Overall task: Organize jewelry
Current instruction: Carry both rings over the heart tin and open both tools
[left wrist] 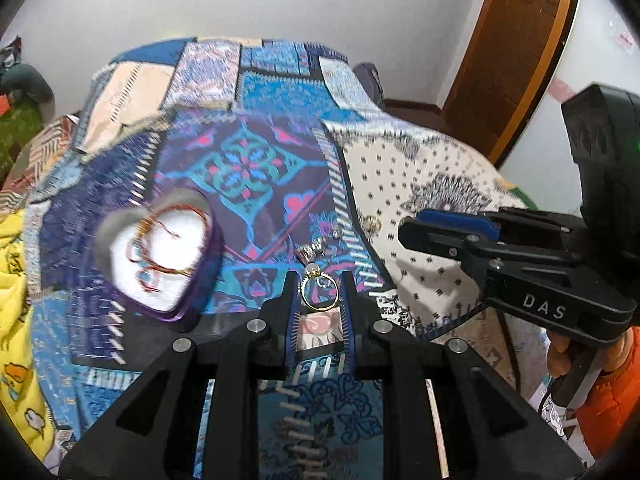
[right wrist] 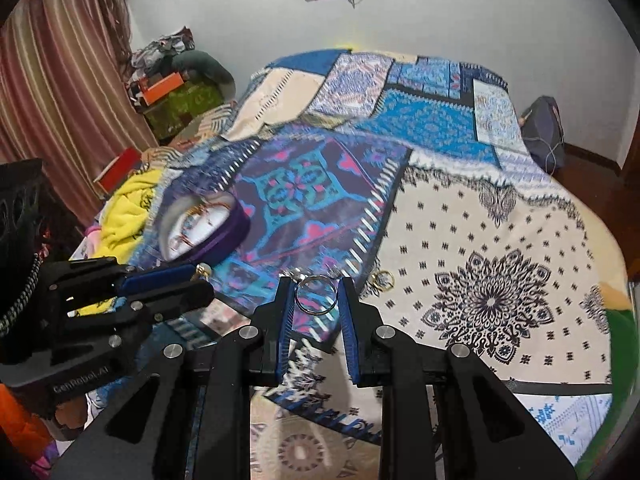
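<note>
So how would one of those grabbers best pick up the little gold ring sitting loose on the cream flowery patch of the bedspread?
Probably by its thin band: pinch the small gold ring across the hoop from above, one finger each side. It seems tilted up off the cream bedspread patch, hoop facing the right wrist camera, so both edges look exposed.

Two fisheye views, each looking forward and down along its own gripper's fingers, close above a patchwork bedspread. The left view faces the bed from its near-left, the right from beside it. Both share the heart-shaped box and far wall.
</note>
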### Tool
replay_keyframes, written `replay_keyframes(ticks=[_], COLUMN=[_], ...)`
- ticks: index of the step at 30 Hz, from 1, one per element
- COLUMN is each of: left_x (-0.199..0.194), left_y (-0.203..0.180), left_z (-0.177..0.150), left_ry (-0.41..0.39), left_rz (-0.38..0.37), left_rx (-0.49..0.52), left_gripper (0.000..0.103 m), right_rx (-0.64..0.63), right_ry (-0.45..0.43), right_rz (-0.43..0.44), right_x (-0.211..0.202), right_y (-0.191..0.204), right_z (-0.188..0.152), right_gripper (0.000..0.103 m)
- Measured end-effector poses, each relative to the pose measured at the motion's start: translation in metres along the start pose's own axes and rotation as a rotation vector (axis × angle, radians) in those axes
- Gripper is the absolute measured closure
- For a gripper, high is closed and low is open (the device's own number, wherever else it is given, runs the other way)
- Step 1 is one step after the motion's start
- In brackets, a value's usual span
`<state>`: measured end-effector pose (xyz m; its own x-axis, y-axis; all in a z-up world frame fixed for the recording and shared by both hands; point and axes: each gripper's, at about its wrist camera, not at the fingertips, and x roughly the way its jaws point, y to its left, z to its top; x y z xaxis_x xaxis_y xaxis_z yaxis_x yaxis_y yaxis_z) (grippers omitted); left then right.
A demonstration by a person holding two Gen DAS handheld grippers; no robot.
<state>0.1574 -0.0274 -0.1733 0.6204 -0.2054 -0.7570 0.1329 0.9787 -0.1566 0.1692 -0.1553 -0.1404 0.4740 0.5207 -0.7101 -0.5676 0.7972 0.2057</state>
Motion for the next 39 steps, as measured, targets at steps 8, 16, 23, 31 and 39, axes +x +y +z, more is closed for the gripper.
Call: replay_keyframes(ticks=[8, 16, 23, 31, 39], left_x=[-0.046, -0.079, -0.098, -0.094, -0.064], left_y=[0.013, 0.037, 0.065, 0.093, 0.110], left_z=[0.008, 0.015, 0.019, 0.017, 0.013], left_ry=[-0.098, -0.178, -0.230, -0.228, -0.165], left_rz=[0.040, 0.065, 0.097, 0.111, 0.097], left_rx=[-0.015, -0.044, -0.076, -0.108, -0.123], left_gripper=[0.085, 0.085, 0.085, 0.085, 0.085], right_rx=[-0.042, -0.075, -0.086, -0.088, -0.091], right_ry=[-0.080, -0.126, -0.119, -0.073, -0.001], right_rz=[0.014, 0.042, 0.067, 0.095, 0.111], right_x=[-0.019, -0.020, -0.001, 0.031, 0.066], right_y=[0.029, 0.056, 0.071, 0.082, 0.082], right_z=[0.018, 0.033, 0.044, 0.050, 0.048], right_gripper=[0.083, 0.083, 0.083, 0.083, 0.083])
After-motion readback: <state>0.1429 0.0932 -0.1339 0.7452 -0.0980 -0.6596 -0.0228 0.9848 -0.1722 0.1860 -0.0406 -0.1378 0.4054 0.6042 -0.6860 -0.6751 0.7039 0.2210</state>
